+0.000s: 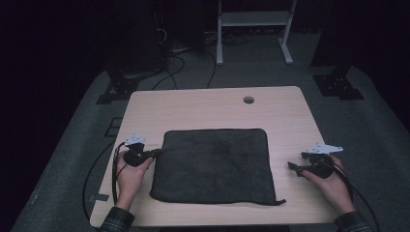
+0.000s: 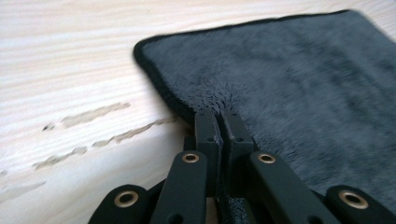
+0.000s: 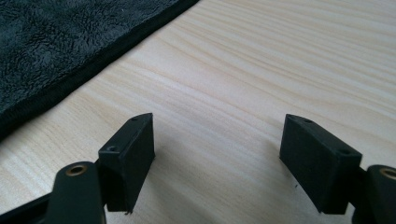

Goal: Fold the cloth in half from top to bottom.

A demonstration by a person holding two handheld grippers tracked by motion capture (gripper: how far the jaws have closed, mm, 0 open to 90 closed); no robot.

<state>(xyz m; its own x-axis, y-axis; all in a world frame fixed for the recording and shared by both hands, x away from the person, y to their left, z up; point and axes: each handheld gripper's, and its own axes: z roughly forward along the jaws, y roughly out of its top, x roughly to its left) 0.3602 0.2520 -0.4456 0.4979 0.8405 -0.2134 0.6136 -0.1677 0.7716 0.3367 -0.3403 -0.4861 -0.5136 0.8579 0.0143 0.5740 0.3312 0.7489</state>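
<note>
1. Left hand (image 1: 129,176) comes in from the bottom left of the high view, with a plaid sleeve cuff (image 1: 117,220) at the table's near edge.
2. Left gripper (image 1: 155,153) lies at the left edge of the dark grey towel (image 1: 215,164), about midway along that side. In the left gripper view its jaws are pressed together on the towel's black-bound hem (image 2: 161,86); the pile puckers right at the tips.
3. A black cable (image 1: 99,166) loops from the left gripper over the table's left edge.
4. The towel lies spread flat at the centre of the light wood table (image 1: 212,108), nearer the person's side. A loose thread tail (image 1: 279,202) sticks out at its near right corner.
5. A round cable hole (image 1: 248,100) sits in the tabletop beyond the towel, well apart from it.
6. Right gripper (image 1: 296,161) rests on bare wood to the right of the towel, near but apart from its right edge. Jaws stand wide apart with nothing between them; the right gripper view shows only wood grain in the gap.
7. Right hand (image 1: 333,186) holds the gripper body low at the table's right side.
</note>
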